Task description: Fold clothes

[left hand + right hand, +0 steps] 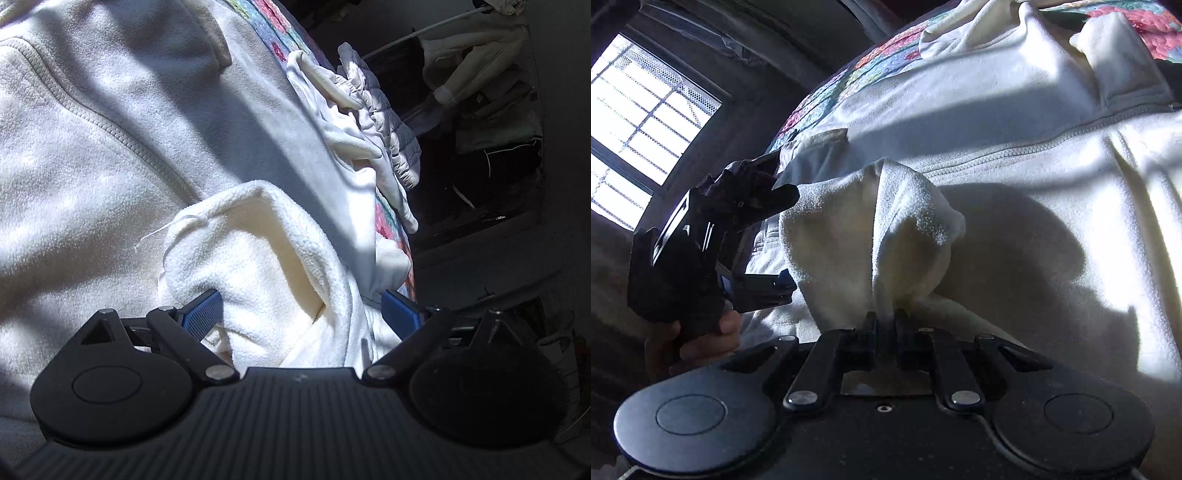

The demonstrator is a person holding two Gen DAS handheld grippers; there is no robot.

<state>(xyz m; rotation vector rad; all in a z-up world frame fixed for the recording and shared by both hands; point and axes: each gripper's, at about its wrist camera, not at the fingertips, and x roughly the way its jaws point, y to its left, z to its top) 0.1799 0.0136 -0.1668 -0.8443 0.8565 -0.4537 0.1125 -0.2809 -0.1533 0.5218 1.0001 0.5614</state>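
Observation:
A white fleece jacket (92, 147) with a zip lies spread on a flowered quilt (275, 40). In the left wrist view my left gripper (301, 314) is open, its blue-padded fingers (203, 312) wide apart on either side of a raised fold of the fleece hem (273, 258). In the right wrist view my right gripper (884, 325) is shut on a bunched fold of the same fleece (886, 236) and lifts it above the jacket body (1034, 166). The left gripper also shows there (785, 284), held at the left next to that fold.
Other pale garments, one a quilted jacket (388, 122), lie in a heap at the quilt's edge. More clothes (476, 81) hang in the dark area beyond. A barred window (639, 122) is at the left of the right wrist view.

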